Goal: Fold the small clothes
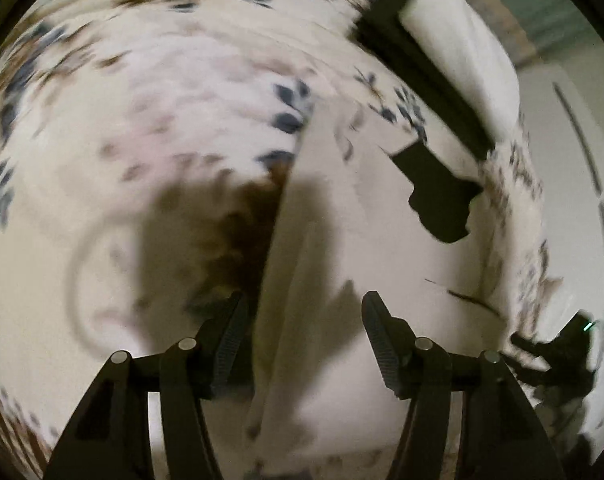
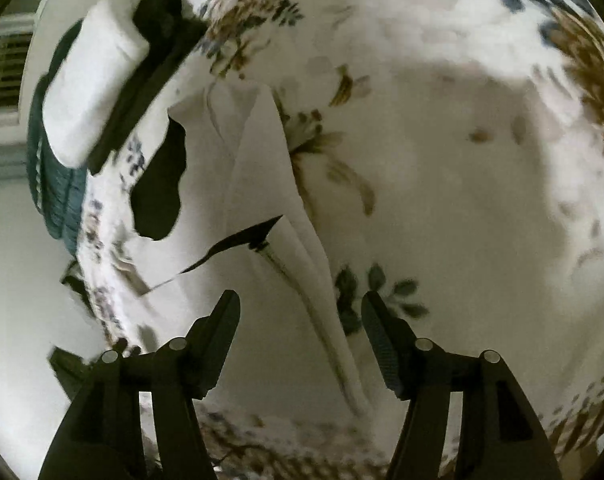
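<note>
A small white garment (image 1: 334,240) lies on a floral bedspread (image 1: 161,120), with a long folded edge running toward me. My left gripper (image 1: 302,312) is open just above its near part, jaws wide on either side of the fold, holding nothing. In the right wrist view the same white garment (image 2: 261,168) lies flat with a raised fold, and my right gripper (image 2: 299,308) is open over its near end, empty. A black patch (image 2: 157,196) lies at the garment's left edge; it also shows in the left wrist view (image 1: 438,196). Both views are blurred.
A folded white cloth (image 2: 93,80) rests on a dark item (image 2: 141,92) and a teal knitted piece (image 2: 57,200) at the bed's edge. In the left wrist view the white cloth (image 1: 462,52) lies at the upper right. The bed edge (image 1: 518,240) drops off to the right.
</note>
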